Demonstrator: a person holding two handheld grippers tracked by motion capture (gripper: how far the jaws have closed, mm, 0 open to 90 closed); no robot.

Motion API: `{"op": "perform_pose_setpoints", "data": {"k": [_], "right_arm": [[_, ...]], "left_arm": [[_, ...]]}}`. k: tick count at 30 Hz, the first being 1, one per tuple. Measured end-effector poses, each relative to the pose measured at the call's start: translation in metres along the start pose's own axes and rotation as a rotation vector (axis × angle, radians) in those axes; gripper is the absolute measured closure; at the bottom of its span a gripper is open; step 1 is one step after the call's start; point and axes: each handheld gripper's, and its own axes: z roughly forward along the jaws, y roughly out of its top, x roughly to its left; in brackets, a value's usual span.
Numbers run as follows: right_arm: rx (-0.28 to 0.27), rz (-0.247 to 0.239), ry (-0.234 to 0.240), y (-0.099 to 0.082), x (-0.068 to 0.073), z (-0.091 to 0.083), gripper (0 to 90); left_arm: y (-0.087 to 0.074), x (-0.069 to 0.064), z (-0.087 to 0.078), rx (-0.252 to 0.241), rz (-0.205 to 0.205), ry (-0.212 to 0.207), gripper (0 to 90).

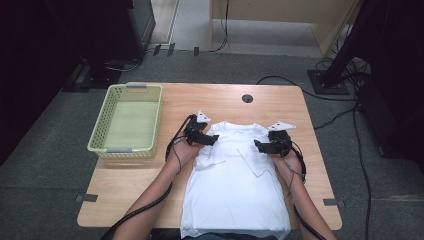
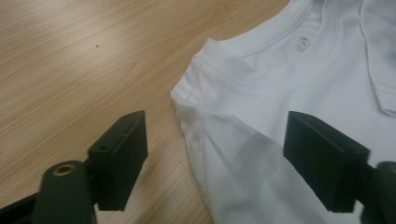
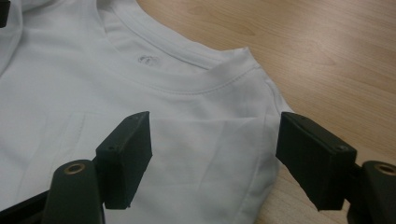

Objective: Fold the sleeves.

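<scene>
Your white T-shirt lies flat on the wooden table, collar toward the far edge and hem hanging just over the near edge, a little right of the table's middle. Both sleeves are folded inward onto the chest, so the sides of the shirt run nearly straight. Your left gripper sits at the shirt's left shoulder, in your left hand, and your right gripper sits at the right shoulder, in your right hand; the two are well apart, with the collar between them. In the left gripper view the jaws stand wide apart, one over bare wood and one over the white cloth, with the folded shoulder edge of the shirt lying between them and neither pad pressing on it. In the right gripper view the jaws also stand wide, the folded shoulder corner of the shirt between them, one pad over cloth and the other at the cloth's edge beside the wood, gripping nothing. A pale green basket stands at the table's far left corner, well apart from the shirt. A small dark round hole sits near the far edge, beyond the collar.
</scene>
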Motion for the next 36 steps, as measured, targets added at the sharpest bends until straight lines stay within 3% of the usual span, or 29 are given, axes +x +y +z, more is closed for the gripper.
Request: {"op": "perform_pose_setpoints", "data": {"k": [5,9,13,20,31,36], "right_arm": [[-0.002,0.001,-0.023,0.0,-0.007,0.003,32.6],[0.0,-0.01,-0.056,-0.002,-0.012,0.004,47.5],[0.016,0.016,-0.057,-0.004,-0.017,0.007,57.6],[0.021,0.017,-0.074,-0.004,-0.021,0.006,64.7],[0.021,0.026,-0.097,-0.006,-0.028,0.004,64.2],[0.023,0.043,-0.111,-0.006,-0.032,0.004,62.7]], "left_arm": [[0.001,-0.001,0.004,0.007,0.007,-0.013,34.1],[0.0,0.0,0.007,0.026,-0.009,-0.002,51.0],[0.0,0.003,0.006,0.026,-0.04,0.007,56.8],[-0.001,0.008,0.004,0.05,-0.058,0.025,75.5],[-0.004,0.019,0.001,0.04,-0.049,0.06,76.5],[-0.004,0.019,0.001,0.031,-0.048,0.06,67.7]]}}
